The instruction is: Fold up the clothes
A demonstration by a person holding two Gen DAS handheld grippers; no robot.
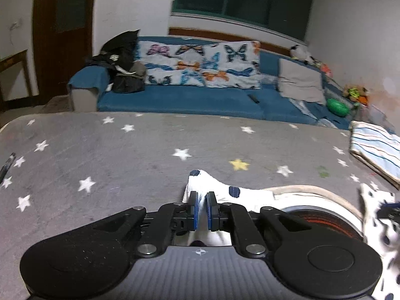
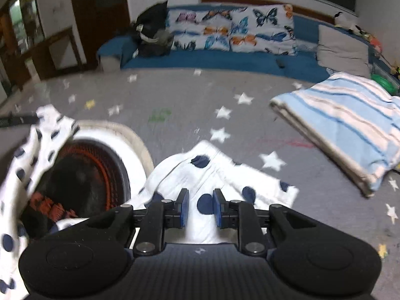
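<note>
Left gripper (image 1: 202,198) pinching spotted garment (image 1: 212,187), right gripper (image 2: 200,200) half-open — fabric between pads.

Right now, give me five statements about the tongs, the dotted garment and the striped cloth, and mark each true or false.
1. The left tongs are nearly shut on the dotted garment. True.
2. The right tongs are shut tight. False: their jaws stand apart, with the garment between them.
3. The striped cloth lies folded on the starred cover. True.
4. The striped cloth lies on top of the dotted garment. False: it lies apart from it, further right.
5. The sofa is red. False: it is blue.
</note>
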